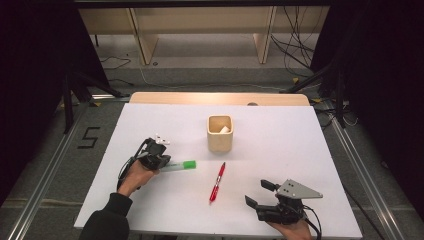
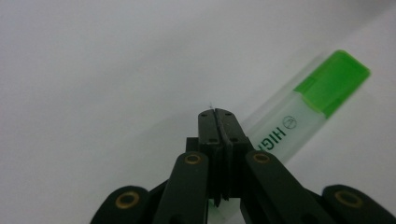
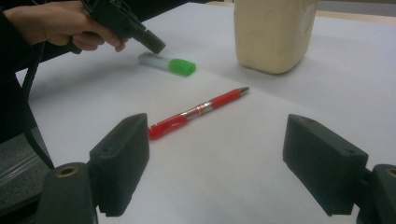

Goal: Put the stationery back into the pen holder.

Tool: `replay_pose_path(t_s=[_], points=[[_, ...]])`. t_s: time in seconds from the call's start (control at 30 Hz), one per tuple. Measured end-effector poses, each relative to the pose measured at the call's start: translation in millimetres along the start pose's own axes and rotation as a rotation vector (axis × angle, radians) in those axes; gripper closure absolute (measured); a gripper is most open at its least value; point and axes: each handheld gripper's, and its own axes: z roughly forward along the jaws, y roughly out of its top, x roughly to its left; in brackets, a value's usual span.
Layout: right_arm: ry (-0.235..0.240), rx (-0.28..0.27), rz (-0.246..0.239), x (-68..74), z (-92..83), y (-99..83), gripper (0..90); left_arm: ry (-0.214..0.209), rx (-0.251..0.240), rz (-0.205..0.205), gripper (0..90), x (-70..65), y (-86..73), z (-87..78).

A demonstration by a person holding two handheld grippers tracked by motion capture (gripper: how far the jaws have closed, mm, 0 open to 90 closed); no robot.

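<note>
Left claw (image 1: pixel 161 159) closed empty beside green highlighter (image 1: pixel 181 165) at nine o'clock, right claw (image 1: pixel 260 194) open at five, ready for red pen (image 1: pixel 217 182).

Highlighter (image 1: pixel 181 165): clear body w/ bright green cap, black lettering along barrel. Lies flat on white desk (image 1: pixel 280 150), left of centre, cap end pointing right toward red pen (image 1: pixel 217 182). Barrel's other end runs under the left gripper (image 2: pixel 217 114), whose closed jaws sit just above/beside it; contact can't be told.
</note>
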Motion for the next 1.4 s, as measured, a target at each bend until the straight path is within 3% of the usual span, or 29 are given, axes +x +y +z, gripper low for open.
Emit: replay_pose_path(t_s=[0.13,0.3,0.7,0.83,1.0,1.03,1.07,1.13,1.17,1.23,1.33,1.4], points=[[-0.002,0.000,-0.004,0.3,-0.1,-0.1,23.8,-0.004,0.012,0.007,89.2,-4.8,-0.7,-3.4],[-0.002,-0.001,-0.005,0.4,0.1,-0.1,23.9,-0.008,0.046,-0.003,89.2,-0.7,-3.4,1.3],[-0.009,-0.005,-0.005,-0.6,-1.5,0.3,23.9,-0.072,0.112,0.048,89.1,-17.2,-12.9,-7.6],[-0.009,-0.007,-0.003,-0.5,-1.7,0.5,23.9,-0.076,0.118,0.062,89.0,-20.3,-13.1,-8.6],[-0.010,-0.007,-0.002,-0.9,-1.6,0.5,23.9,-0.085,0.065,0.044,75.6,-15.9,-11.3,-15.5],[-0.009,-0.006,-0.001,-1.0,-1.3,0.3,23.9,-0.085,0.065,0.044,71.6,-15.9,-11.3,-15.5],[-0.009,-0.004,-0.001,-0.9,-0.8,0.2,23.9,-0.090,0.034,0.039,63.7,-16.0,-8.1,-21.1],[-0.008,-0.003,-0.001,-0.7,-0.5,0.1,23.9,-0.098,0.036,0.039,53.7,-16.4,-7.1,-22.5],[-0.008,-0.003,-0.001,-0.7,-0.5,0.1,23.9,-0.107,0.038,0.051,53.7,-17.7,-6.0,-24.5],[-0.008,-0.004,0.000,-0.4,-0.8,0.1,23.9,-0.104,0.056,0.062,37.9,-23.5,-3.9,-26.0],[-0.006,0.000,-0.002,-0.5,-0.7,-0.1,23.9,-0.106,0.081,0.068,32.2,-27.0,-2.9,-25.2],[-0.006,0.000,0.000,-0.5,-0.6,-0.1,23.9,-0.109,0.122,0.089,28.9,-33.1,-1.8,-22.5]])
